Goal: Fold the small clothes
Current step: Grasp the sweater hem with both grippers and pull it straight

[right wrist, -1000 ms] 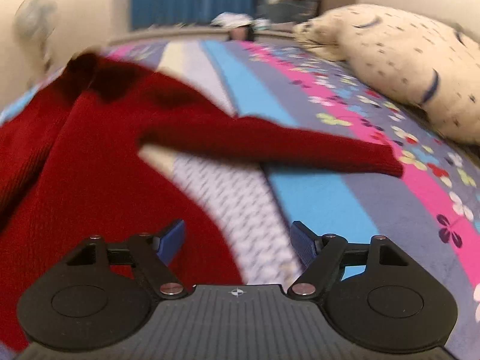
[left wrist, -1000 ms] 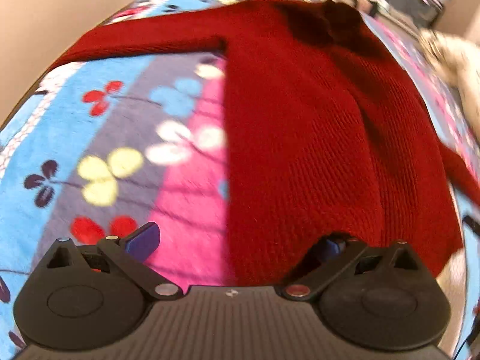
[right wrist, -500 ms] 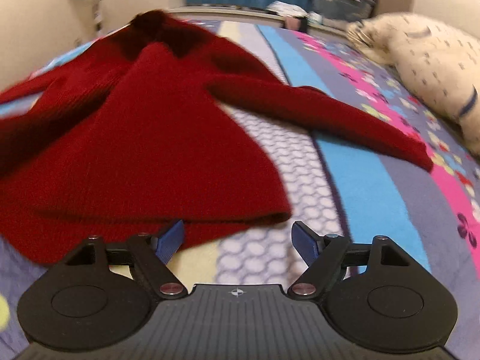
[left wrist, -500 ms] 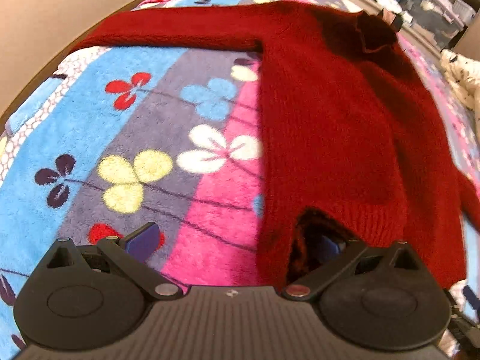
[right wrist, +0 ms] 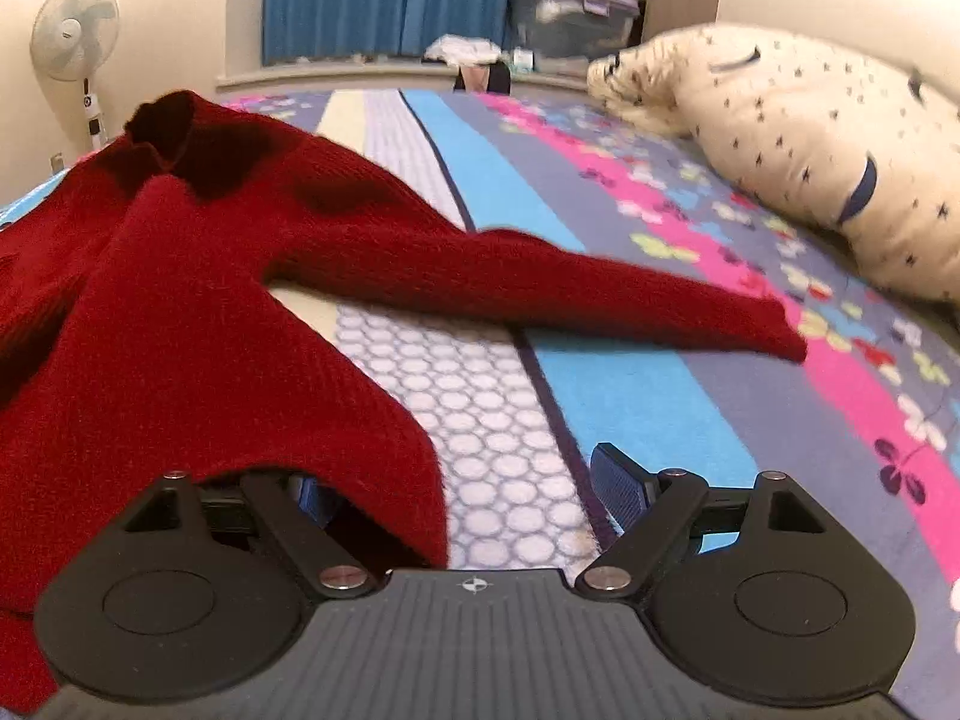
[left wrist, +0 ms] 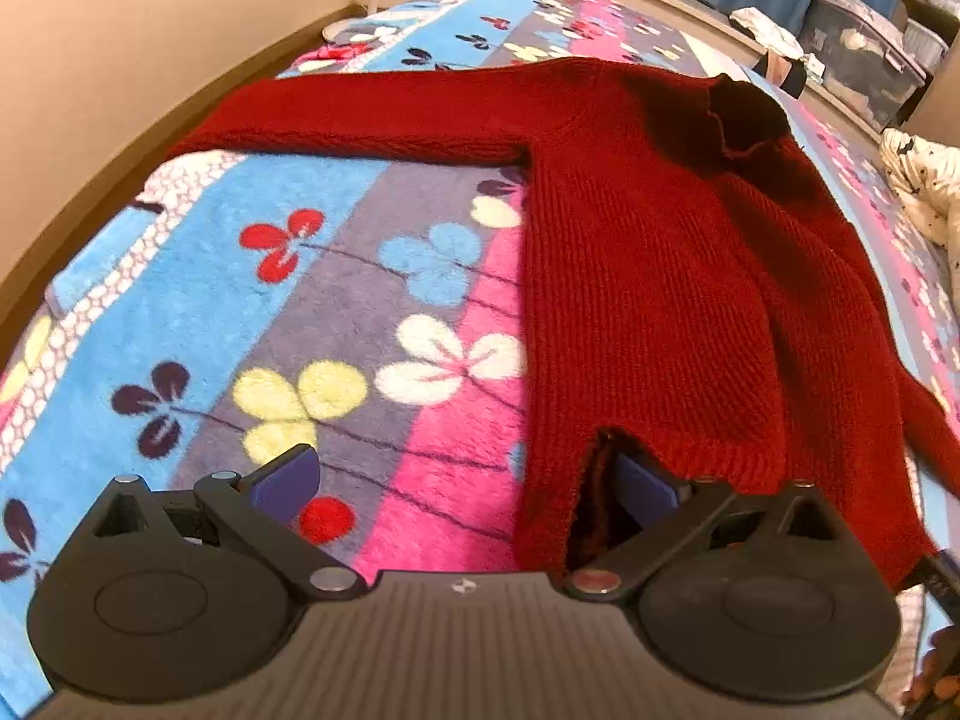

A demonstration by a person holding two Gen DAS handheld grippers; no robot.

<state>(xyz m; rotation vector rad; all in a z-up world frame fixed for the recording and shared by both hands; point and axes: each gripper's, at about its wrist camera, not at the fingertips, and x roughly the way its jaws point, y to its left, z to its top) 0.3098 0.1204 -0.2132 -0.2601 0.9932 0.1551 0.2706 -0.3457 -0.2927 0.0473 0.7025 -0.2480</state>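
Note:
A dark red knit sweater (left wrist: 660, 276) lies spread on a flowered fleece blanket (left wrist: 252, 276), one sleeve stretched to the left. My left gripper (left wrist: 462, 480) is open at the sweater's near hem corner; its right finger is under the hem, its left finger over bare blanket. In the right wrist view the sweater (right wrist: 180, 312) fills the left, its other sleeve (right wrist: 540, 282) reaching right. My right gripper (right wrist: 462, 486) is open at the other hem corner, with its left finger under the fabric and its right finger over the blanket (right wrist: 660, 396).
A cream star-print pillow (right wrist: 810, 138) lies at the right of the bed. Storage bins (right wrist: 570, 12) and blue curtains stand beyond the bed's far end. A standing fan (right wrist: 75, 42) is by the wall at the left. The bed's left edge meets a beige wall (left wrist: 90, 60).
Both grippers have come to the near hem corners, each with one finger slid under the fabric. The right wrist view has swung, so the sweater sits at its left.

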